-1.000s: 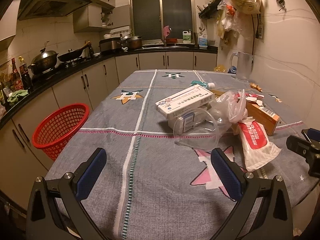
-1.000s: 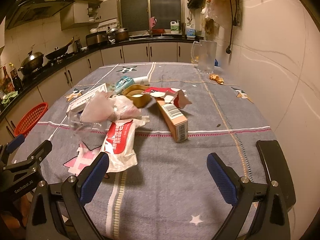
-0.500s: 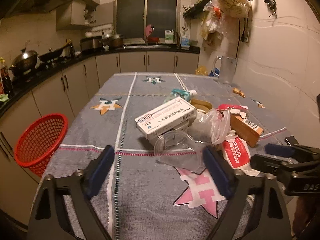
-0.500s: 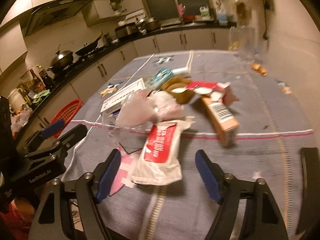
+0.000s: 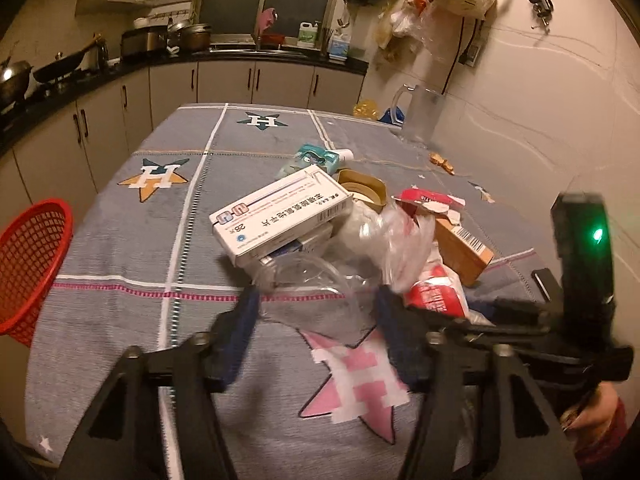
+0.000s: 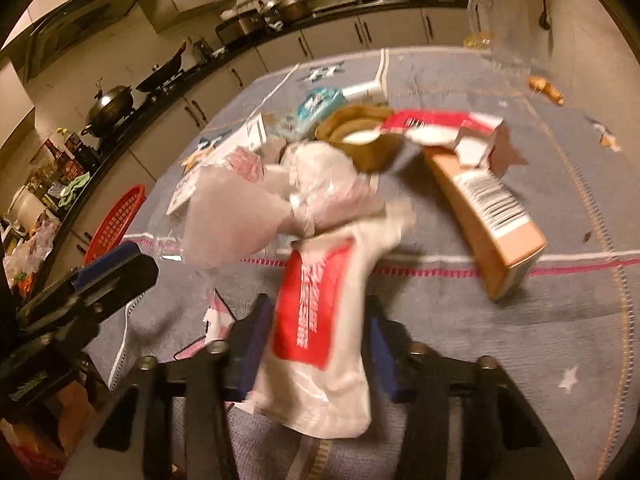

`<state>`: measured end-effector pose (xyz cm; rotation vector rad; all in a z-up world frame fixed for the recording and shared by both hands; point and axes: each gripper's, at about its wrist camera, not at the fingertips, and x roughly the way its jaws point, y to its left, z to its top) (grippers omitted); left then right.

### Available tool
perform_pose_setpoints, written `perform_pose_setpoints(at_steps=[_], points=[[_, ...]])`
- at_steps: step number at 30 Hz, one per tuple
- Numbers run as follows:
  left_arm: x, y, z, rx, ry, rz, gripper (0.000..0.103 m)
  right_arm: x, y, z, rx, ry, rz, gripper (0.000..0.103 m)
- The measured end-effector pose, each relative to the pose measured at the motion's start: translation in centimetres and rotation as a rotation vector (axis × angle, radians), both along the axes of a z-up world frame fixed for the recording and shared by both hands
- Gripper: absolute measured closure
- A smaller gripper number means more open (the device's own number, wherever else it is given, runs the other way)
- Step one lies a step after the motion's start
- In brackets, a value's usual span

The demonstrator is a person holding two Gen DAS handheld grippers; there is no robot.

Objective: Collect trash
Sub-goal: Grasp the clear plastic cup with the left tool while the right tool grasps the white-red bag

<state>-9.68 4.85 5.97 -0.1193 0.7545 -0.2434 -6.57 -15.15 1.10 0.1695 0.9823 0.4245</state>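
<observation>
A pile of trash lies mid-table: a white medicine box (image 5: 280, 216), a crumpled clear plastic cup (image 5: 308, 296), a clear bag (image 5: 396, 240), a red-and-white packet (image 6: 320, 320), a brown carton (image 6: 492, 216) and a tape roll (image 5: 362, 190). My left gripper (image 5: 316, 332) is open with its fingers on either side of the clear cup. My right gripper (image 6: 316, 344) is open with its fingers astride the red-and-white packet, not visibly squeezing it. A red basket (image 5: 28, 264) stands off the table's left edge.
A clear pitcher (image 5: 420, 116) stands at the far right by the wall. Small orange scraps (image 5: 440, 162) lie near it. Counters with pots run along the left and back. The right gripper's body (image 5: 576, 280) is close on the left gripper's right.
Both grippers moved forward into the pile. The left one now straddles the clear cup, the right one the red-and-white packet. Both finger gaps look narrower.
</observation>
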Motion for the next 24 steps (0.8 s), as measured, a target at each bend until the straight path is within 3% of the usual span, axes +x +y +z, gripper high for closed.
perform_pose_setpoints(at_steps=[4, 8, 11, 20, 22, 24], points=[[1.0, -0.8, -0.4, -0.007, 0.024, -0.021, 0.036, -0.7, -0.7, 0.2, 0.015, -0.02, 0.013, 0.066], [1.5, -1.9, -0.9, 0.013, 0.03, -0.034, 0.036, -2.0, -2.1, 0.9, 0.002, -0.052, -0.006, 0.066], [1.7, -2.5, -1.4, 0.025, 0.038, -0.044, 0.044, -3.0, -3.8, 1.3, -0.015, -0.079, -0.043, 0.066], [2.2, -3.3, -2.6, 0.039, 0.066, -0.039, 0.045, -3.8, -4.8, 2.3, -0.006, -0.131, -0.056, 0.066], [2.4, -3.3, -2.7, 0.041, 0.067, -0.033, 0.05, -3.8, -4.6, 2.5, -0.01, -0.139, -0.049, 0.066], [2.6, -3.3, -2.8, 0.035, 0.075, -0.038, 0.061, -4.0, -4.5, 2.6, -0.006, -0.141, -0.046, 0.066]])
